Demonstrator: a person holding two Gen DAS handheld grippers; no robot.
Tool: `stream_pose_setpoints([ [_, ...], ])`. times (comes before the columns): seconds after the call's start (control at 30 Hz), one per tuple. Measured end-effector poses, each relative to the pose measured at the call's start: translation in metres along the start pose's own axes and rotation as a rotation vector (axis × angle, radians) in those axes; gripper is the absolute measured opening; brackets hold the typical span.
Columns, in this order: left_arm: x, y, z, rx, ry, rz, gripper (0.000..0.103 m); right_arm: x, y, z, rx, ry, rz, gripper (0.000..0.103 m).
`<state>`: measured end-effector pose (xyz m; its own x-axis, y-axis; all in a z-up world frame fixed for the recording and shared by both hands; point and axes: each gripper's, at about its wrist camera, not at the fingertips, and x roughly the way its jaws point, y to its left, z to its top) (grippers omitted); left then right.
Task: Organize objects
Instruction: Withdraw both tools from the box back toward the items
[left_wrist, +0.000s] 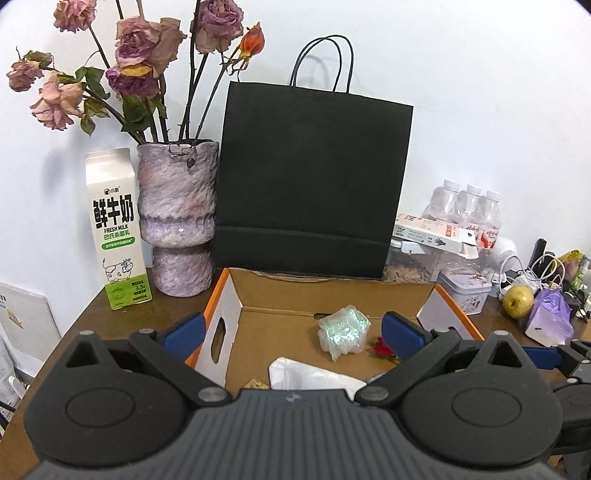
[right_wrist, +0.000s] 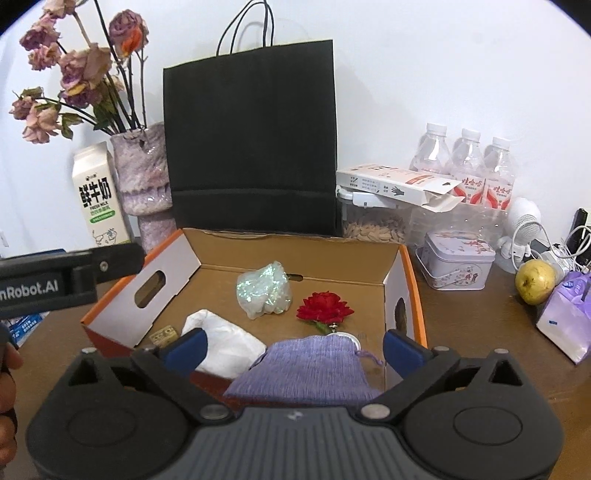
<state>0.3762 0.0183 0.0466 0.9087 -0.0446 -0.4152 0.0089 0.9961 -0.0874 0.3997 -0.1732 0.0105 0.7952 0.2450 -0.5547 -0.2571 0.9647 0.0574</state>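
An open cardboard box (left_wrist: 226, 306) with orange edges lies on the brown table in front of a black paper bag (left_wrist: 314, 184). In the box (right_wrist: 173, 266) lie an iridescent wrapped bundle (right_wrist: 266, 291), a red flower (right_wrist: 323, 306), a white cloth bag (right_wrist: 225, 343) and a purple knitted pouch (right_wrist: 306, 365). My right gripper (right_wrist: 293, 350) is open over the box's near end; the pouch lies between its blue pads (right_wrist: 184, 349), apart from them. My left gripper (left_wrist: 293, 332) stands wide open over the box's left side, nothing held. The bundle (left_wrist: 343, 330) lies ahead of it.
A milk carton (left_wrist: 116, 229) and a vase of dried roses (left_wrist: 177, 218) stand at the back left. On the right are water bottles (right_wrist: 465, 166), a glove box (right_wrist: 399, 182), a tin (right_wrist: 458, 260), a pear (right_wrist: 535, 282) and a purple tissue pack (right_wrist: 565, 321).
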Motion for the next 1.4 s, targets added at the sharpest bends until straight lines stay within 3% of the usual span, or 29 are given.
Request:
stream_pose_setpoints([
  [1.07,-0.108,0.001,-0.049,-0.006,-0.044,-0.017,0.103,-0.118,0.011,-0.073,-0.028,-0.096,-0.007,0.103],
  [1.4,-0.121,-0.011,-0.067,0.03,-0.033,-0.015,0.103,-0.141,0.003,-0.105,-0.05,-0.102,-0.028,0.103],
])
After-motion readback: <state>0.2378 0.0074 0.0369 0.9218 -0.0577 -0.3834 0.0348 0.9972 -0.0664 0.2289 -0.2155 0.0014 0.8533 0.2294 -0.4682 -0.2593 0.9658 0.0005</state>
